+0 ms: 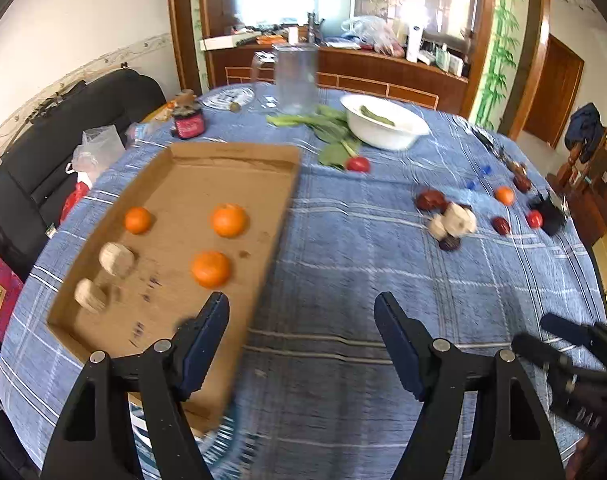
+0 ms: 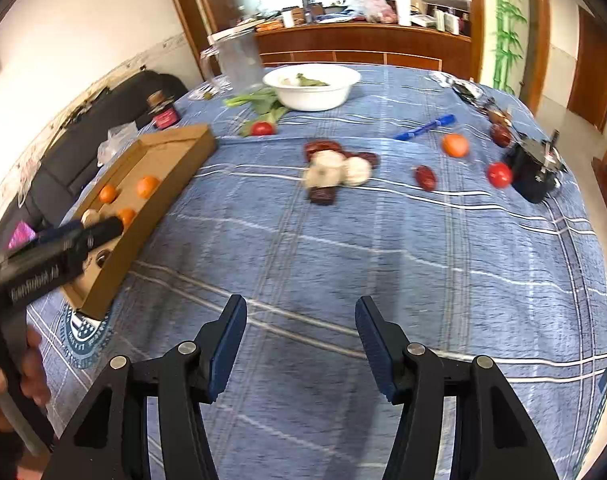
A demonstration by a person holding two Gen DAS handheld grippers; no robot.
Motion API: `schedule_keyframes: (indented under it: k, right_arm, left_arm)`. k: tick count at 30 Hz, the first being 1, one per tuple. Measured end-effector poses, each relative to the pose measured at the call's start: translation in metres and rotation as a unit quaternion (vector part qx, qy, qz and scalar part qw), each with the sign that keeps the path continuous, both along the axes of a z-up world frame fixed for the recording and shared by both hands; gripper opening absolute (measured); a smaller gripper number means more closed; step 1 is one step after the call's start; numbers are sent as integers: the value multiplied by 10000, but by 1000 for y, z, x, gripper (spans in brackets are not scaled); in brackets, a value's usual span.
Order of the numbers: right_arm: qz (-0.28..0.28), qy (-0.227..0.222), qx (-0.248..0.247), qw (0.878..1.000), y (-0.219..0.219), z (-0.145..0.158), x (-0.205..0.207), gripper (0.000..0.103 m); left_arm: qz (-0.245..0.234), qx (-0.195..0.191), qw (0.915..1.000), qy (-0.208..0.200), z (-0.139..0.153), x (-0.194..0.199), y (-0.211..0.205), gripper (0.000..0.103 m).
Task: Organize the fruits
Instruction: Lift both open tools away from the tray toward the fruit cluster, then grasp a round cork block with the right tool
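A cardboard tray (image 1: 223, 172) lies on the left of the blue checked tablecloth. It holds three oranges (image 1: 229, 220) and two pale round lumps (image 1: 116, 258). My left gripper (image 1: 302, 300) hangs open and empty over the tray's right edge. My right gripper (image 2: 301, 304) is also open and empty, above bare cloth. Ahead of it lie pale garlic-like bulbs (image 2: 337, 170) on dark red fruits, a lone dark red fruit (image 2: 425, 178), a loose orange (image 2: 455, 145) and two tomatoes (image 2: 499, 175). In the right wrist view a hand holds the left gripper (image 2: 63, 248) beside the tray (image 2: 175, 148).
At the back stand a white bowl (image 2: 311, 88), leafy greens (image 1: 327, 124), a clear jug (image 1: 296, 80) and a dark jar (image 1: 188, 120). A blue pen (image 2: 425, 127) and a black device (image 2: 535, 172) lie at the right. A black sofa (image 1: 63, 140) borders the table's left.
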State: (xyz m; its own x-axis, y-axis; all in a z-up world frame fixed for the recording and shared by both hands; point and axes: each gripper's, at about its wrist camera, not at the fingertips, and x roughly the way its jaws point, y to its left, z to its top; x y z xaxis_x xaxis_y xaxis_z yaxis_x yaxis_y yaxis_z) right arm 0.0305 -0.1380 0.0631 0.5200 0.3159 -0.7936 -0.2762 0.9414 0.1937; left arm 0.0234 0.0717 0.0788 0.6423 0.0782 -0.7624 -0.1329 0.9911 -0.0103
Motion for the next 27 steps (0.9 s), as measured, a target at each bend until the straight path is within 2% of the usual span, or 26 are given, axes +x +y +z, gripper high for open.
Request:
schedule_keyframes:
  k: [4,9,14,18,23,24,25,27]
  right_arm:
    - [-105,7,-5,9999,-21,-6,16,61]
    - [-189,-41,80,9998,-27,-8,54,61]
    - [15,-244,108,9996,-2,-3,93,61]
    - [151,-292,49,9994,23,-9,125,61]
    - [333,-273,-372,9984,42,-26,143,61]
    - [356,-388,-516,9973,43,-26,141,57]
    - [368,-445,-625,9964,42,-27,139,43]
    - [426,-458,-669,9958,37,-27,135,36]
  left_arm:
    - [-99,55,9997,219,-11,4,-21,74]
    - [-242,71,9991,333,-17,8,-26,74]
    - [-270,-68,9982,531,-26,13,-17,74]
    - [-359,24,9979,543,-26,16,-11,74]
    - [-413,-37,9978,525,-26,24,-6,74]
    - [-433,-50,9976,535,-26,26,-7,74]
    - [-452,-51,9975,547,-27,28,-8,74]
    - [-503,-78,9970,585,-30,34,-11,74]
